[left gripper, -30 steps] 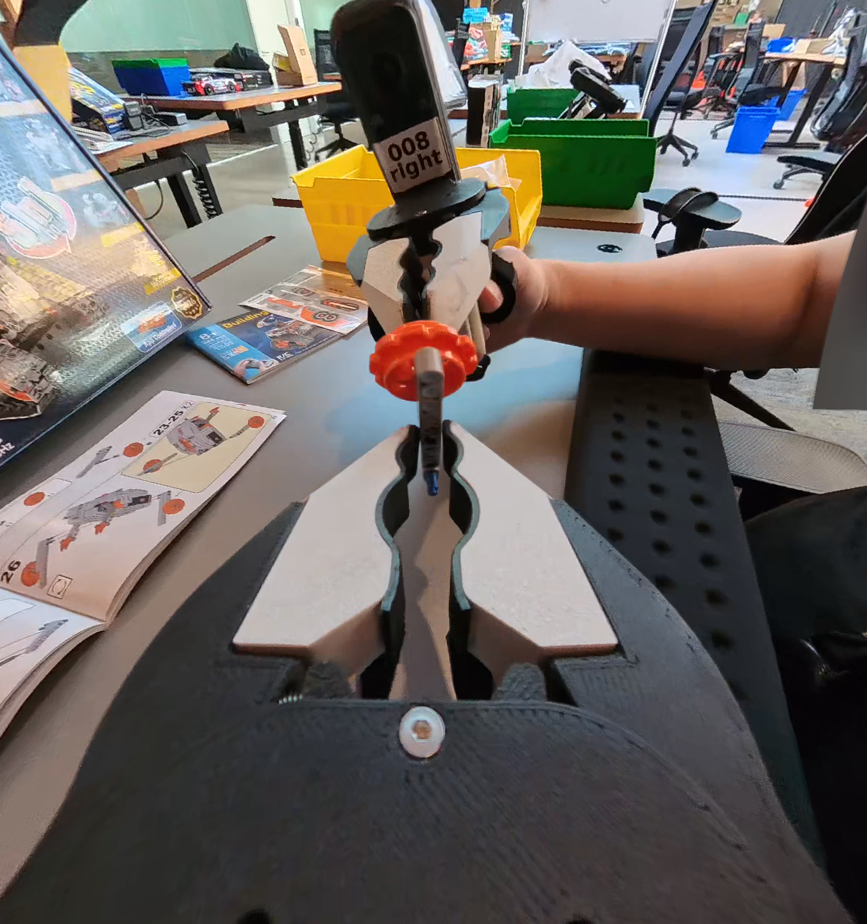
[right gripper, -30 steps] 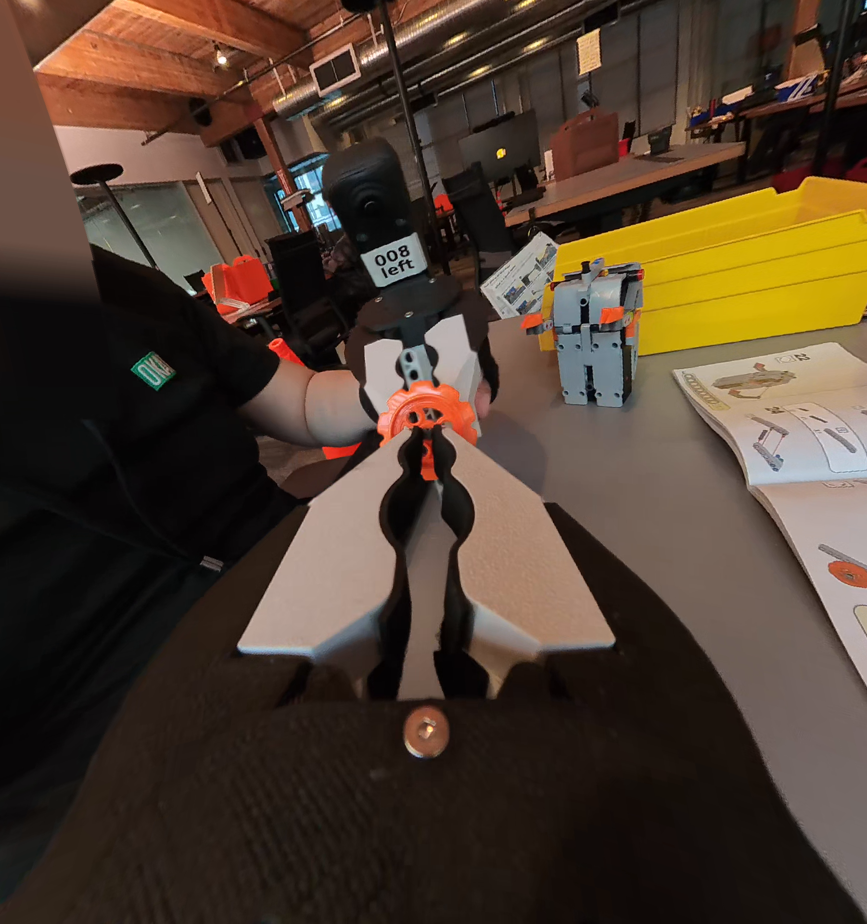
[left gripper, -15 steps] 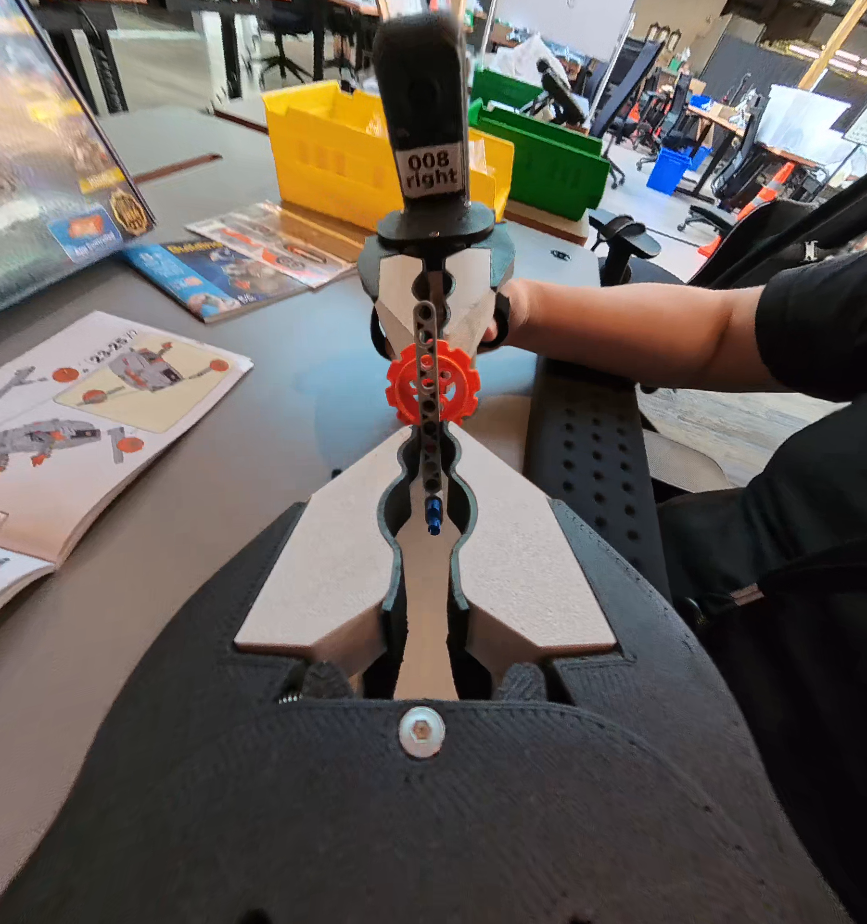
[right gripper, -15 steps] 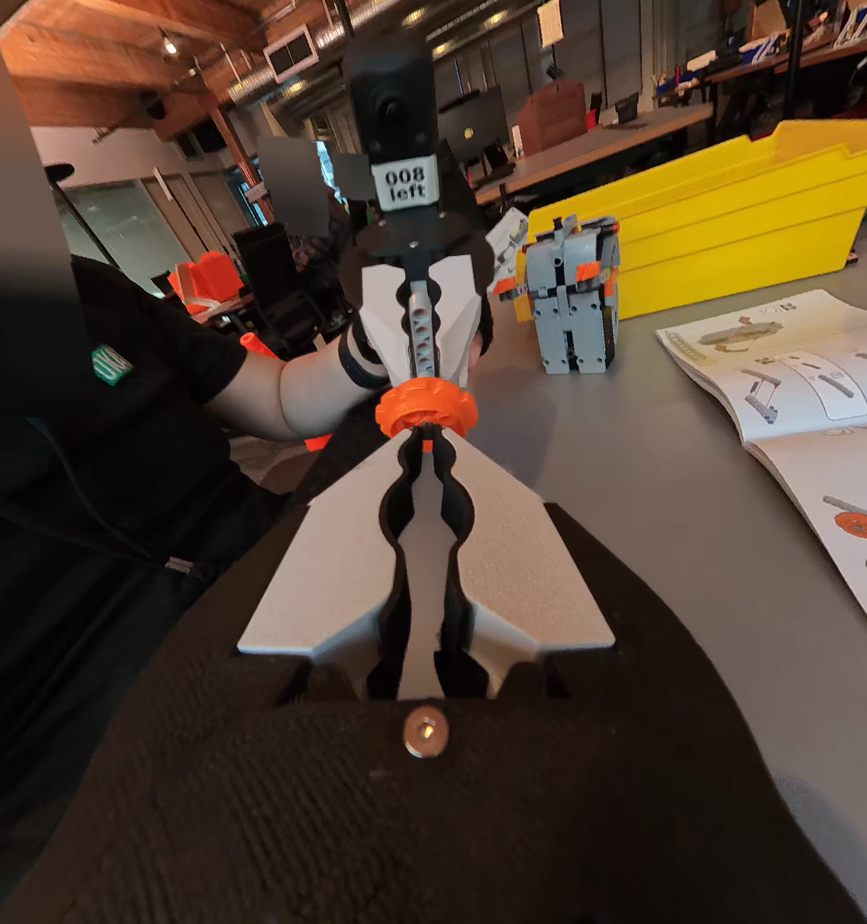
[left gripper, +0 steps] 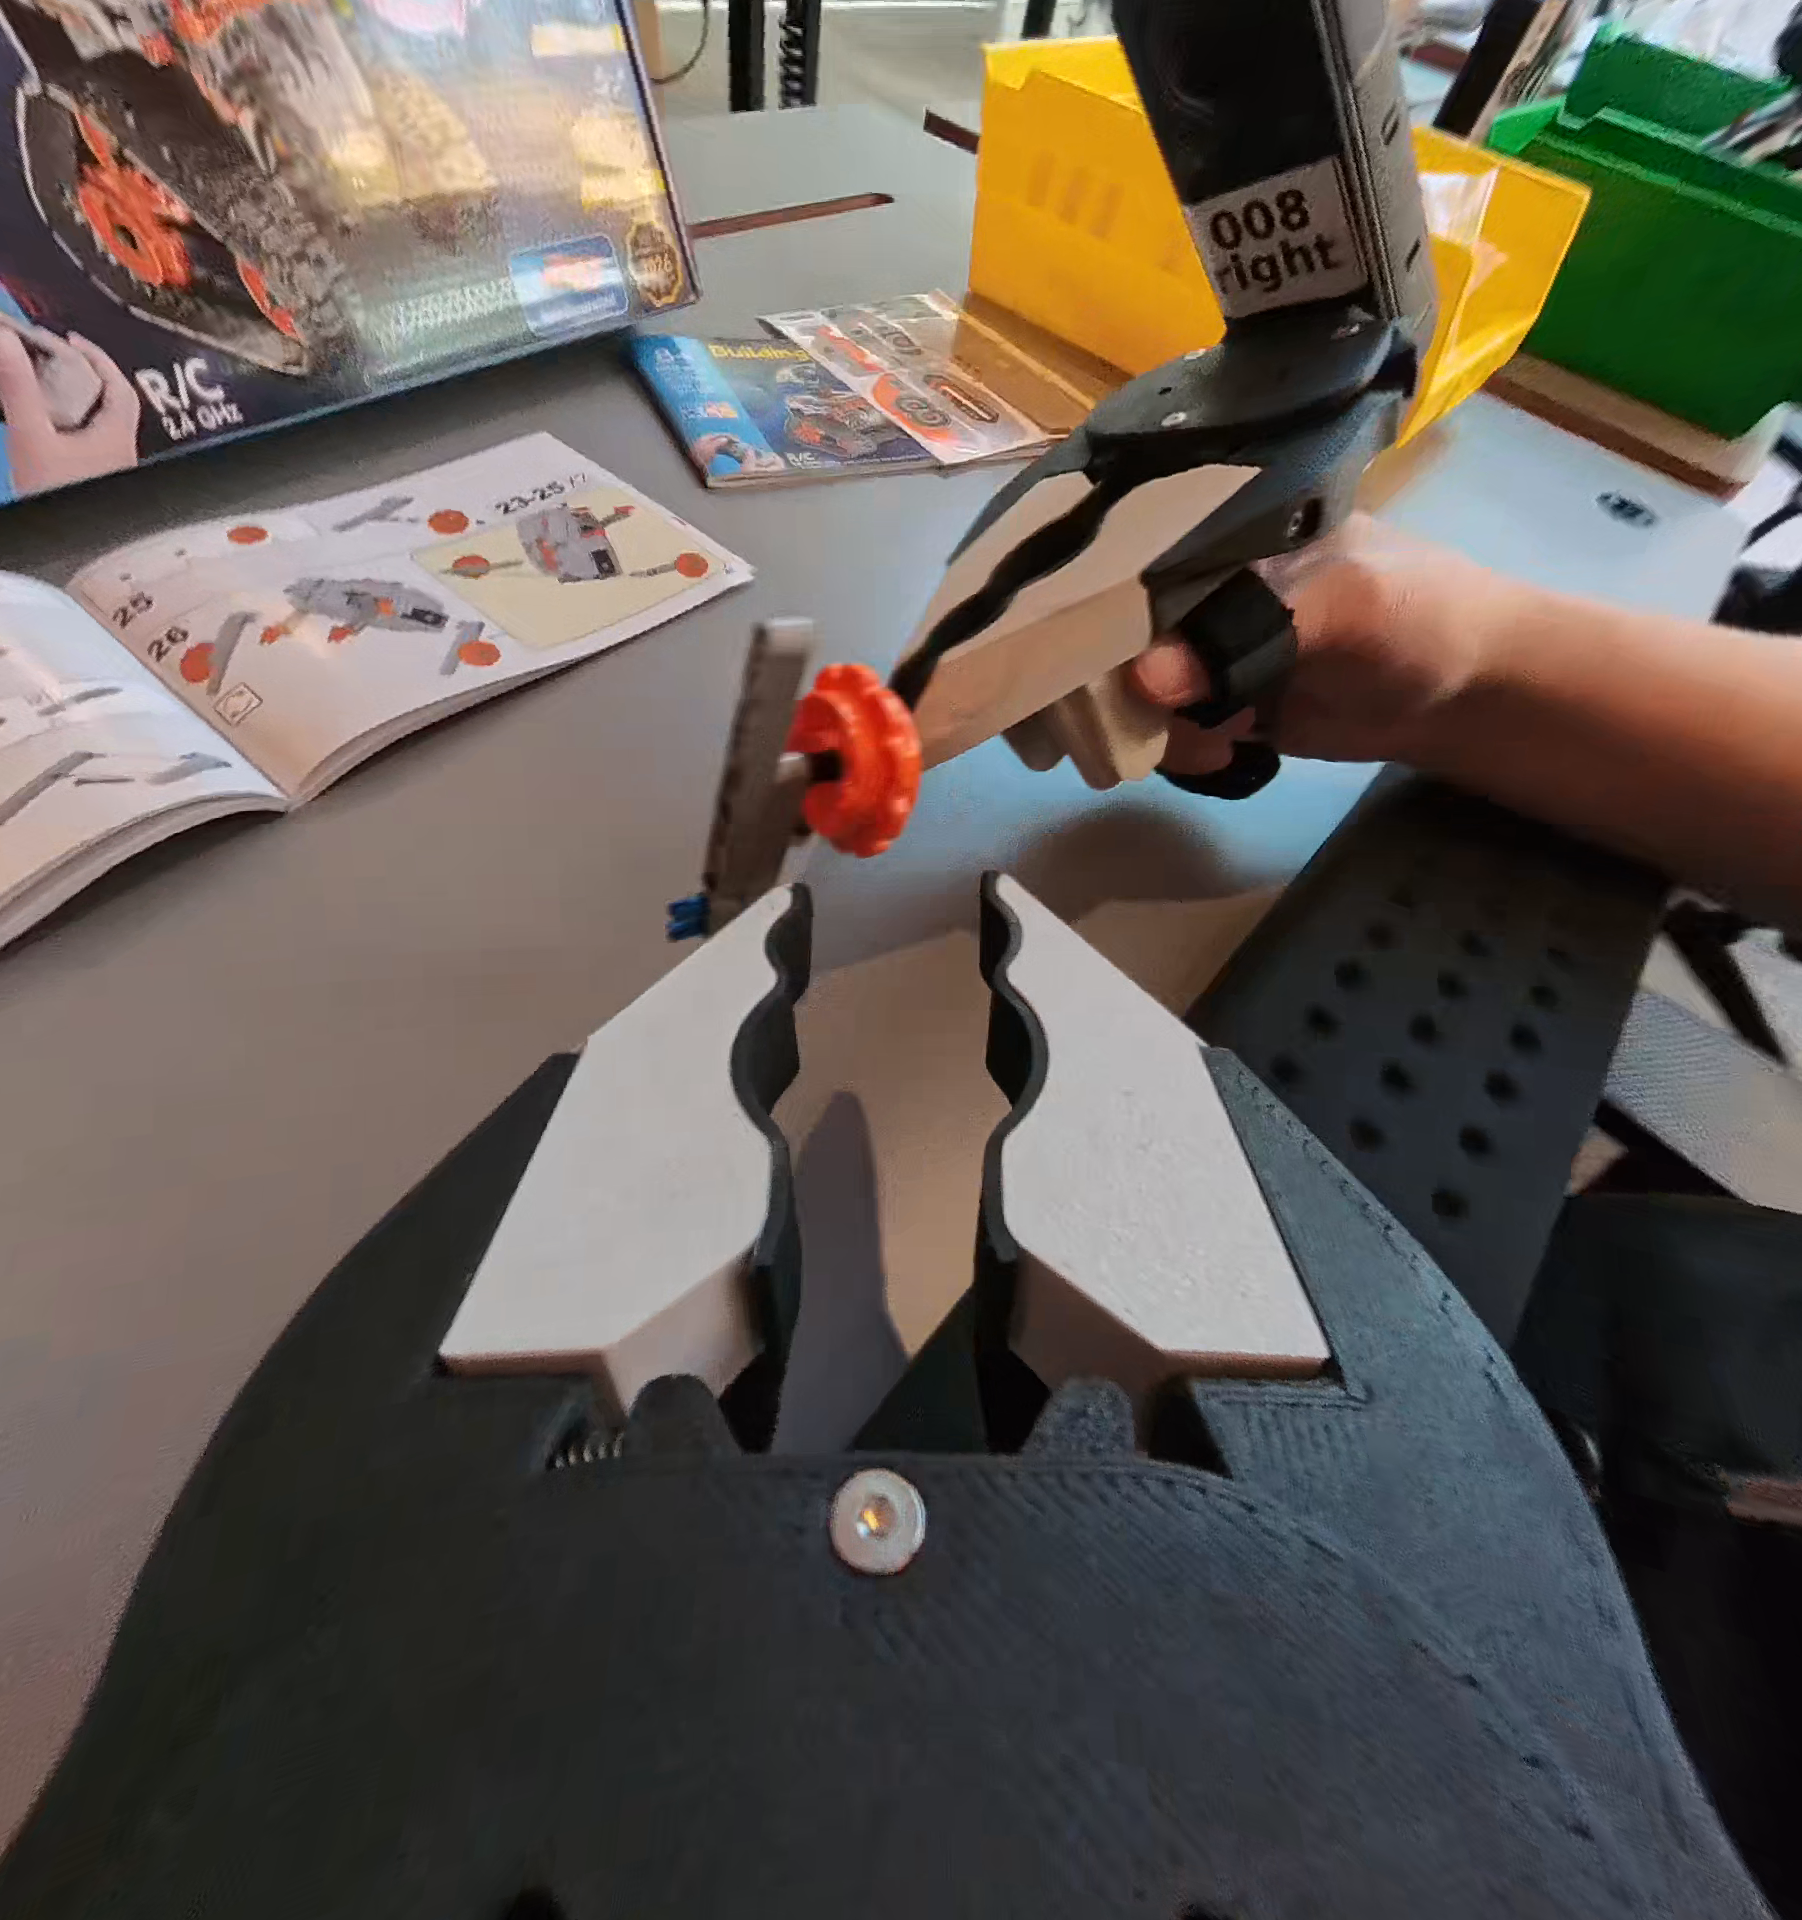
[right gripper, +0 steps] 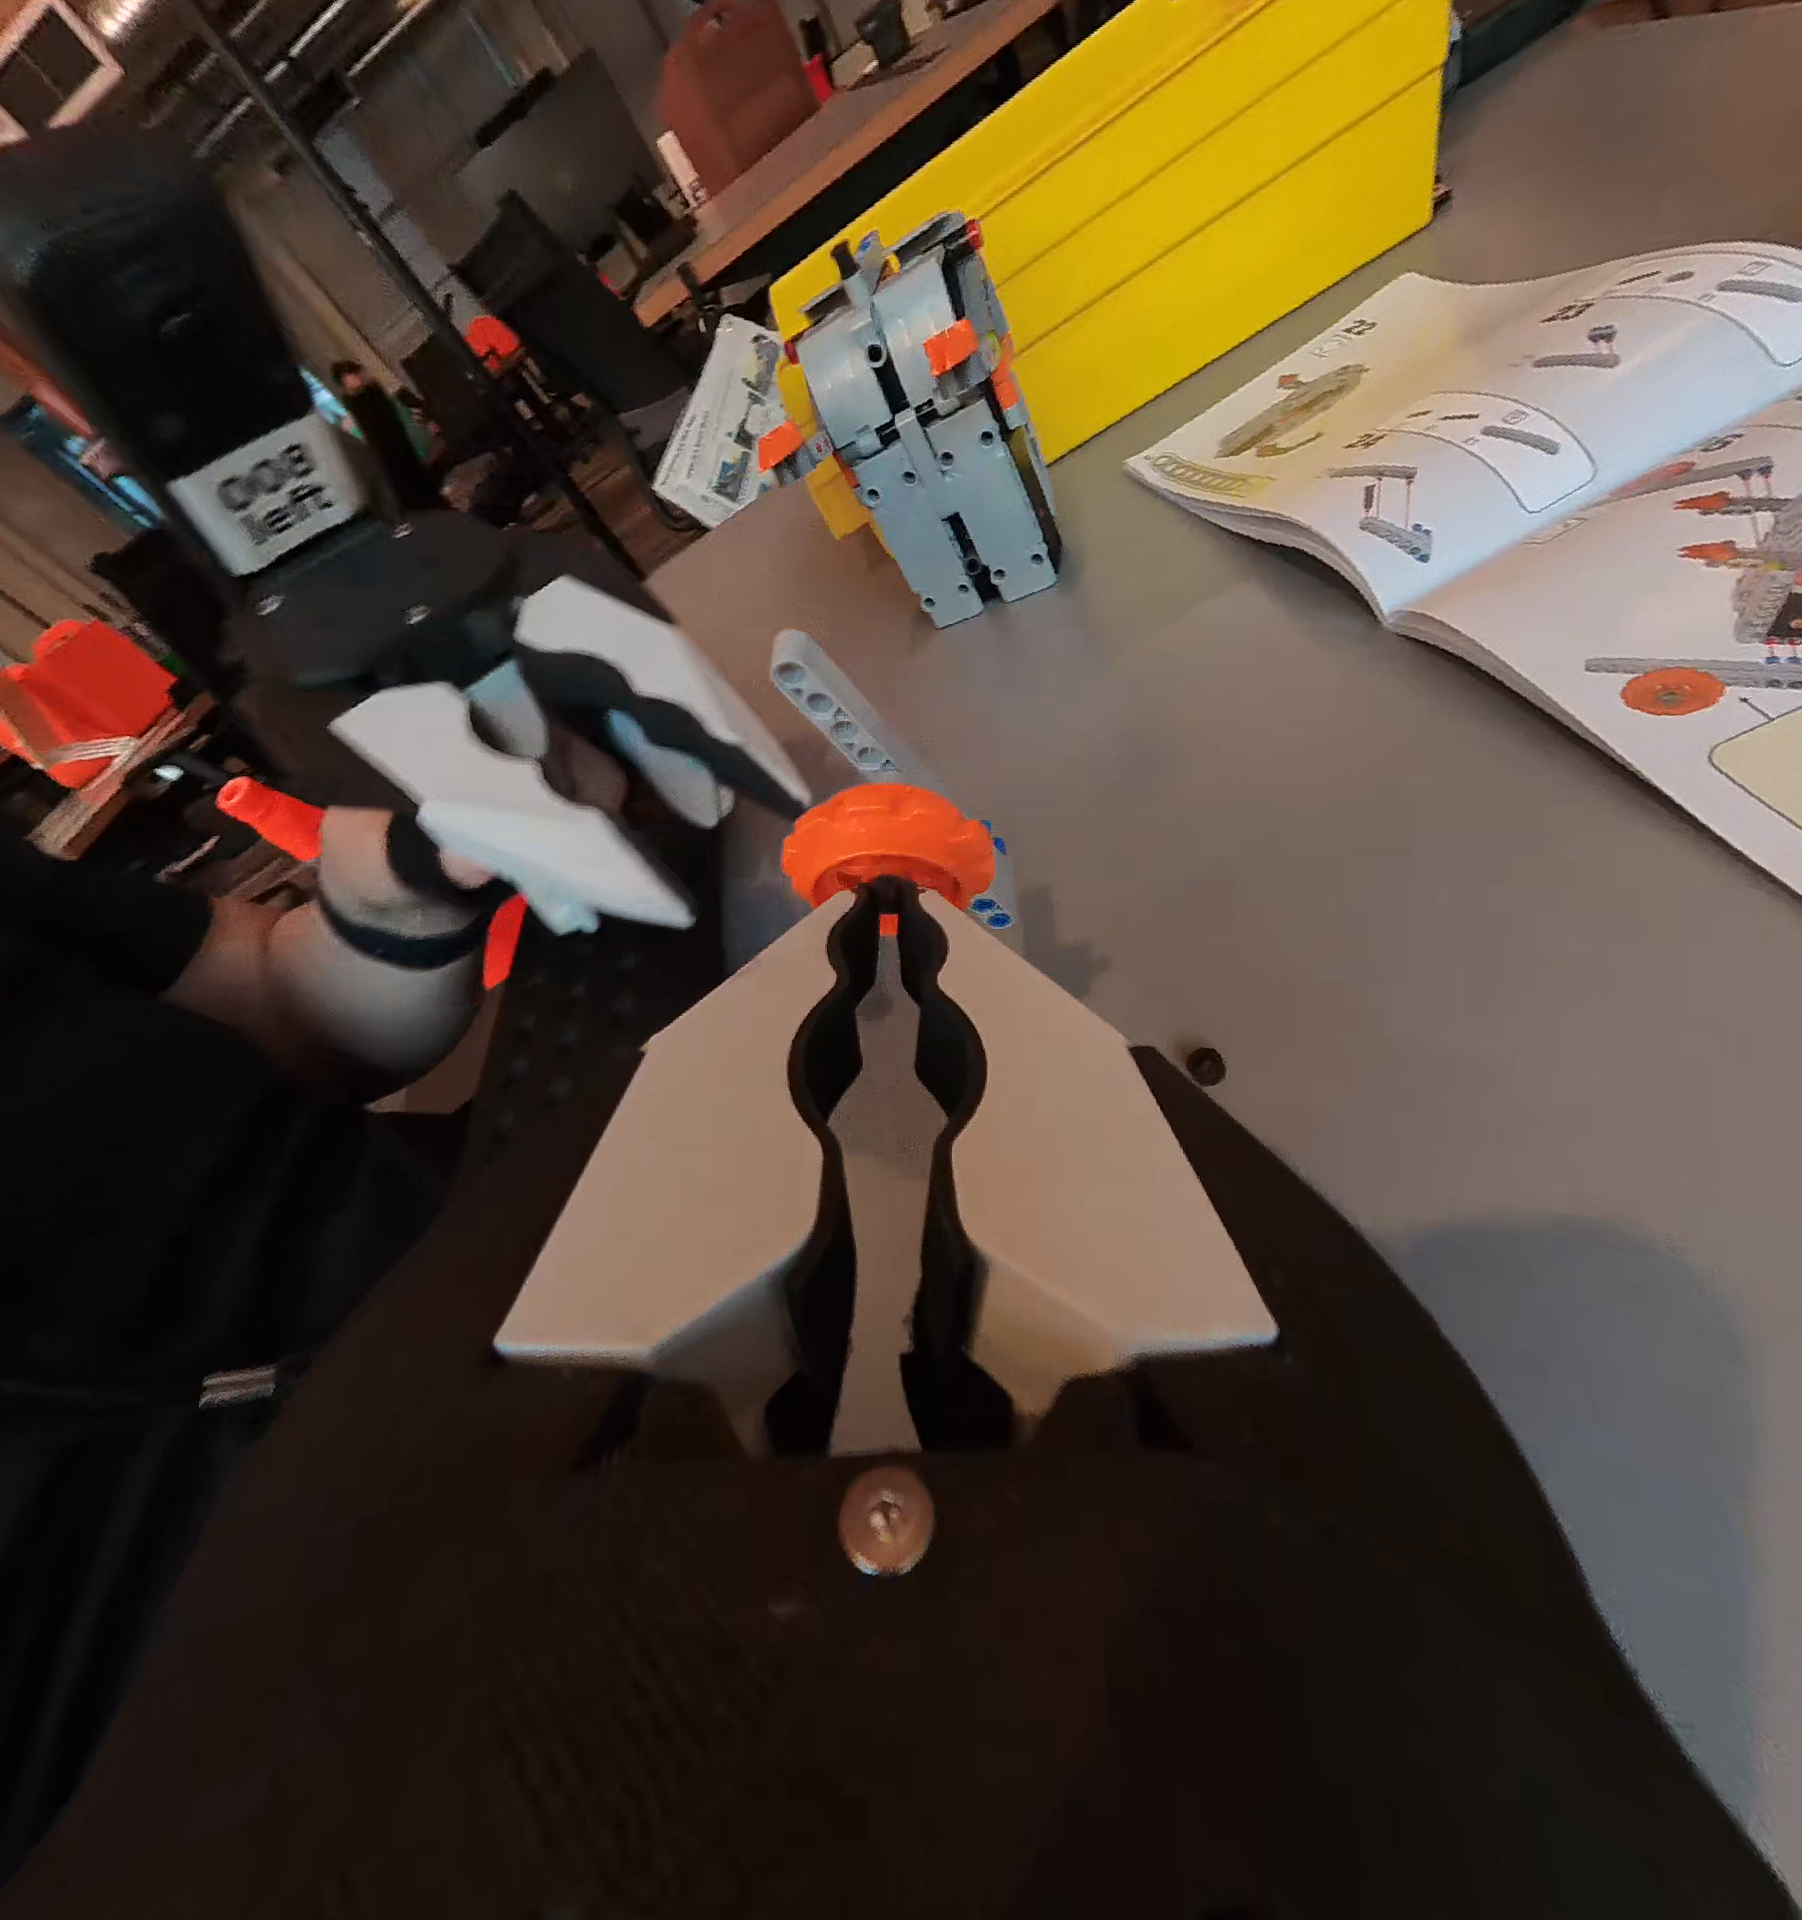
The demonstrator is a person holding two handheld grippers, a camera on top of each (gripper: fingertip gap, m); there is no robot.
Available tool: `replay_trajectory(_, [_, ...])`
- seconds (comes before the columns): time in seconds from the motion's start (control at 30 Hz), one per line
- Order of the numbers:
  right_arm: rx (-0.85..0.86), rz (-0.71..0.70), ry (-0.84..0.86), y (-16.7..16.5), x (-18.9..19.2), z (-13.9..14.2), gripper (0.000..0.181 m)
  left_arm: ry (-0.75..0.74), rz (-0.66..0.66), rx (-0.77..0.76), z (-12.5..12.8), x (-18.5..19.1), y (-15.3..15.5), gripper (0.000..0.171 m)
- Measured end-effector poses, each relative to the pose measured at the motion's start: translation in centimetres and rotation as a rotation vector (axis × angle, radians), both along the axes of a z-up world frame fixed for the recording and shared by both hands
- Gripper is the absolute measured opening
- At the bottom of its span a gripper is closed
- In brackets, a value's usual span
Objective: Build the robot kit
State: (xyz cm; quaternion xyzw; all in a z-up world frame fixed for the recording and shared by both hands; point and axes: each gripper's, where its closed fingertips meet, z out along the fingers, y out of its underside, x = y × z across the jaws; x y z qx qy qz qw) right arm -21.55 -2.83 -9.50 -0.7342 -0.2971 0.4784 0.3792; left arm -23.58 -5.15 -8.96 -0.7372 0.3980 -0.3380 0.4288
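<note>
Two hand-held grippers meet over the grey table (left gripper: 357, 1039). The left hand-held gripper (left gripper: 886, 904) fills the lower half of its own view with its fingers spread apart and nothing between them; the left fingertip (left gripper: 762, 914) sits just beside the lower end of a grey holed beam (left gripper: 757, 758). In the right wrist view the same gripper shows at middle left, blurred, its fingers likewise parted.

The right hand-held gripper (right gripper: 881, 909) has its fingers drawn together, pinching the hub of an orange toothed wheel (right gripper: 886, 842). From the left wrist view it (left gripper: 902, 691) comes in from the upper right, gripped by a person's hand (left gripper: 1333, 655). The wheel (left gripper: 855, 758) sits at frame centre on a short axle that joins it to the grey beam, which stands tilted just left of it, above the table. Small blue pins (left gripper: 684, 914) show at the beam's lower end.

Around them on the table: an open instruction booklet (left gripper: 336, 644) at middle left of the left wrist view, a large toy box (left gripper: 284, 187) propped behind it at upper left, and thin leaflets (left gripper: 835, 405) near a yellow bin (left gripper: 1073, 239) at the top. In the right wrist view a grey brick-built block with orange bits (right gripper: 928, 436) stands upright just in front of the yellow bin (right gripper: 1188, 208).
</note>
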Motion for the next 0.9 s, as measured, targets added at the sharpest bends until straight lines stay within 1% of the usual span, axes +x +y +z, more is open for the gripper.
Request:
replay_trajectory(0.03, [0.015,-0.018,-0.015,0.0,-0.2,-0.1,0.002,0.030,0.021,0.051,-0.1,0.5,-0.3,0.034])
replay_trajectory(0.07, [0.034,-0.030,-0.029,-0.1,-0.5,-0.1,0.002,0.074,0.068,0.123,-0.2,0.6,0.1,0.038])
replay_trajectory(0.1, [0.052,-0.043,-0.035,-0.3,-0.9,0.0,0.002,0.117,0.123,0.203,-0.2,0.5,0.9,0.038])
replay_trajectory(0.17, [0.081,-0.083,-0.033,-0.5,-1.3,0.4,0.002,0.174,0.190,0.314,0.2,0.5,1.8,0.033])
replay_trajectory(0.23, [0.114,-0.135,-0.021,-0.4,-1.3,1.0,0.001,0.176,0.195,0.360,0.7,0.8,1.8,0.020])
replay_trajectory(0.27, [0.129,-0.156,-0.016,-0.3,-1.2,1.3,0.002,0.163,0.189,0.369,0.9,1.0,1.6,0.014])
replay_trajectory(0.3, [0.142,-0.174,-0.014,-0.3,-1.2,1.5,0.001,0.151,0.191,0.373,1.0,1.1,1.6,0.014])
replay_trajectory(0.4, [0.162,-0.202,-0.026,-0.1,-1.1,1.5,0.001,0.138,0.200,0.368,1.0,1.1,1.8,0.014])
replay_trajectory(0.63, [0.179,-0.216,-0.025,0.0,-1.4,1.5,0.001,0.108,0.184,0.332,1.0,0.8,2.0,0.013])
replay_trajectory(0.8, [0.128,-0.257,0.008,1.2,-2.5,1.2,0.002,0.149,0.201,0.313,0.6,-0.4,3.1,0.013])
replay_trajectory(0.9, [0.175,-0.268,-0.025,1.4,-3.2,1.2,0.002,0.123,0.197,0.296,0.6,-1.0,3.3,0.013])
